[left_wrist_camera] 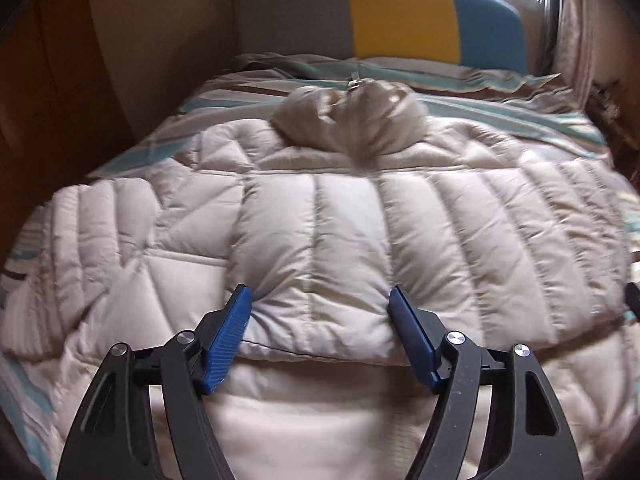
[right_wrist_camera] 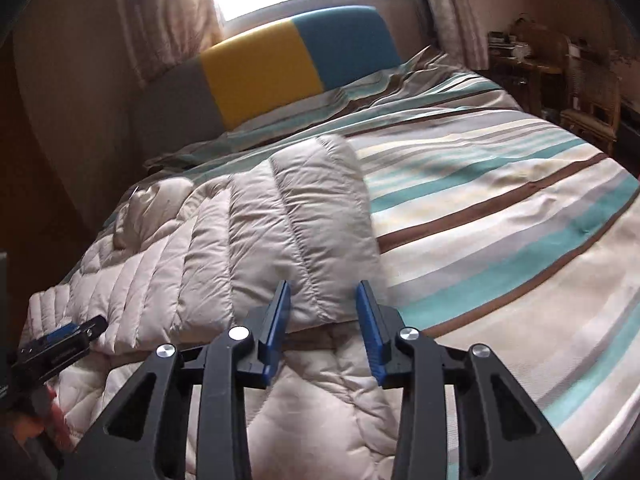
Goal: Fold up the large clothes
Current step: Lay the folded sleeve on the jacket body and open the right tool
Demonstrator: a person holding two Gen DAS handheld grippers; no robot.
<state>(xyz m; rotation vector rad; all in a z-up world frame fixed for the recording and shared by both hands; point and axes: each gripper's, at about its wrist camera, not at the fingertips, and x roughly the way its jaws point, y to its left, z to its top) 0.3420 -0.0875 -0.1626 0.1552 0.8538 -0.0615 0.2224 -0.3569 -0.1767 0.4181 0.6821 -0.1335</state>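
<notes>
A large beige quilted down jacket (left_wrist_camera: 320,216) lies spread on the striped bed, its hood (left_wrist_camera: 352,120) bunched at the far end. Both sleeves are folded across the body. My left gripper (left_wrist_camera: 322,296) is open, its blue fingers (left_wrist_camera: 230,336) on either side of the folded sleeve's cuff. In the right wrist view the jacket (right_wrist_camera: 240,240) lies to the left. My right gripper (right_wrist_camera: 324,288) is open over the other sleeve's end (right_wrist_camera: 320,200). The left gripper also shows in the right wrist view (right_wrist_camera: 60,340) at the lower left.
The bed has a striped teal, brown and cream cover (right_wrist_camera: 500,208). A grey, yellow and blue headboard (left_wrist_camera: 400,16) stands under a window with curtains. A wooden wall (left_wrist_camera: 48,80) is on the left. Cluttered wooden furniture (right_wrist_camera: 560,88) stands on the right.
</notes>
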